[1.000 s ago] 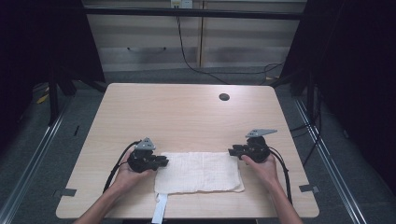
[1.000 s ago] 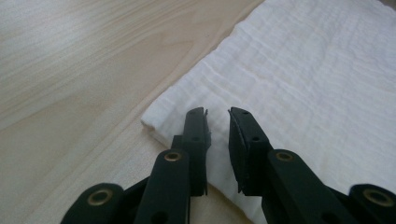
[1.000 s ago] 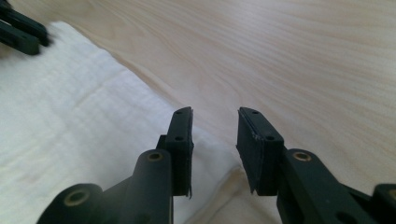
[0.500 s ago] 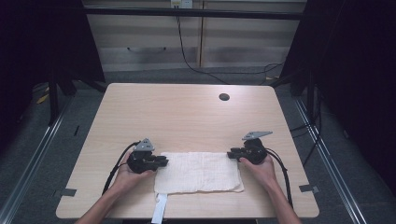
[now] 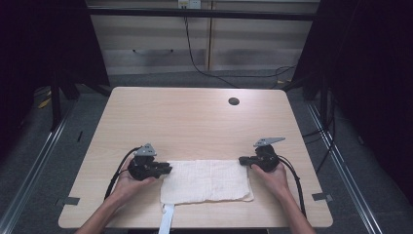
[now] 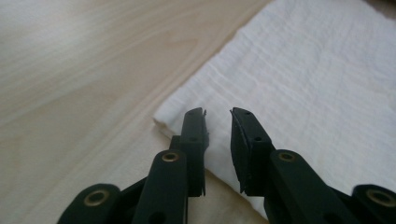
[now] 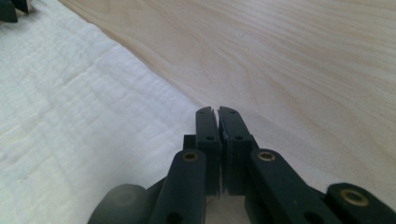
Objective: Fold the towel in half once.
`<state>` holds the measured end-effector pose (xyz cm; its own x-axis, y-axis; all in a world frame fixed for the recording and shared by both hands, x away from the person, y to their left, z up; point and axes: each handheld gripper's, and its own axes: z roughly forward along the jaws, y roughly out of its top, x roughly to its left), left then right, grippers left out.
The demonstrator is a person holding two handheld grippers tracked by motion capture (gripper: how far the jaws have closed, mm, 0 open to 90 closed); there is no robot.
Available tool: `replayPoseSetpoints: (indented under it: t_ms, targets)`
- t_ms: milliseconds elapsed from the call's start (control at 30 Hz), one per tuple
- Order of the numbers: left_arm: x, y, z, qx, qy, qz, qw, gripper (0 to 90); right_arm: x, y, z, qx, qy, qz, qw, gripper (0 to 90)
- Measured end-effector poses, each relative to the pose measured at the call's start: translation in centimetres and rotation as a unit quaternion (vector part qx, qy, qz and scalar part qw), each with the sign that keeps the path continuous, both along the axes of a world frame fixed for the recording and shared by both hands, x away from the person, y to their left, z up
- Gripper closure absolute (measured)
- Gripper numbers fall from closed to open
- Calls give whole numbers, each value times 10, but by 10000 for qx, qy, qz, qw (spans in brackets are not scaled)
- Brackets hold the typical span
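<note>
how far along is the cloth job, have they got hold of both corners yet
Done: the white cloth lies flat near the table's front edge, a gripper at each far corner. In hand: the left gripper has its jaws apart at the corner, nothing between them; the right gripper has its jaws together at the cloth's edge, but whether fabric is pinched cannot be told. Left: probably closing the left, then lifting or folding.

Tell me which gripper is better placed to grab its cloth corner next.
Probably left. The left gripper has its jaws apart right over the cloth corner; the right gripper is shut at the cloth's edge.
</note>
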<state>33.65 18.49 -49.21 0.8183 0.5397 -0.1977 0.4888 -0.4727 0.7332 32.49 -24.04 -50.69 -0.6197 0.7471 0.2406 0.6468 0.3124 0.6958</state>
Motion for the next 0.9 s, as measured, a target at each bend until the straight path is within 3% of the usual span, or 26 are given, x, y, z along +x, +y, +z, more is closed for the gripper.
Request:
replayPoseSetpoints:
  t_ms: [33,67,267,300,367,500,567,733,900]
  targets:
    - [0,0,0,0,0,0,10000,730,0,0,0,-1,8,6,10000,873]
    - [9,4,4,-164,-38,205,9996,723,0,0,0,10,20,9,10000,873]
    - [27,5,4,-151,6,263,9995,695,0,0,0,12,25,-7,10000,874]
    - [28,4,2,-253,44,230,9994,695,0,1,0,-7,13,-5,10000,875]
    - [25,1,2,-115,-34,147,9998,686,0,1,0,-33,-3,22,10000,877]
    - [25,-2,0,-54,-74,121,9999,666,0,1,0,-30,-14,34,10000,877]
    - [22,-7,-3,187,-121,75,9997,656,0,1,0,-29,-11,34,10000,877]
    - [18,-15,-6,418,-189,-99,9989,648,0,2,0,-36,-16,37,10000,877]
    - [16,-17,-8,513,-245,-92,9983,638,-1,2,0,-28,-9,46,10000,877]
